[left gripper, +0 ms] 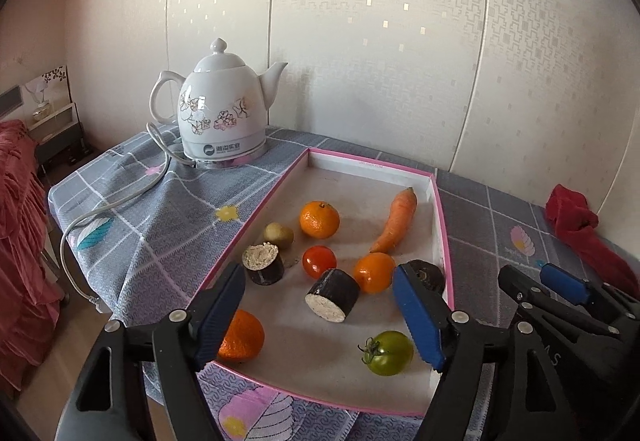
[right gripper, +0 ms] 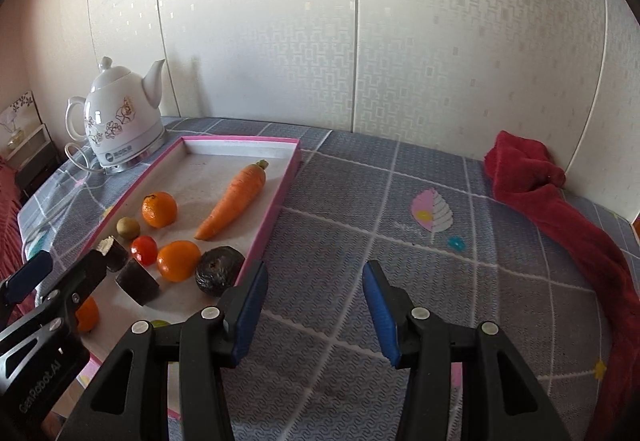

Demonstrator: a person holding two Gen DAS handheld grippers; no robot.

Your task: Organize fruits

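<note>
I see a counter (right gripper: pixel 400 225) covered fully by a grey cloth with white grid lines and some leaf and flower prints. On it, at the far left corner, stands a white ceramic kettle (left gripper: pixel 222 109) with painted flowers; its white cord (left gripper: pixel 116 201) lies over the cloth and goes down over the left edge. Just beside the kettle lies a shallow tray (left gripper: pixel 442 237) with pink rim, which holds fruits and vegetables. At the far right, near the wall, a red towel (right gripper: pixel 560 209) lies crumpled, well apart from the tray.
</note>
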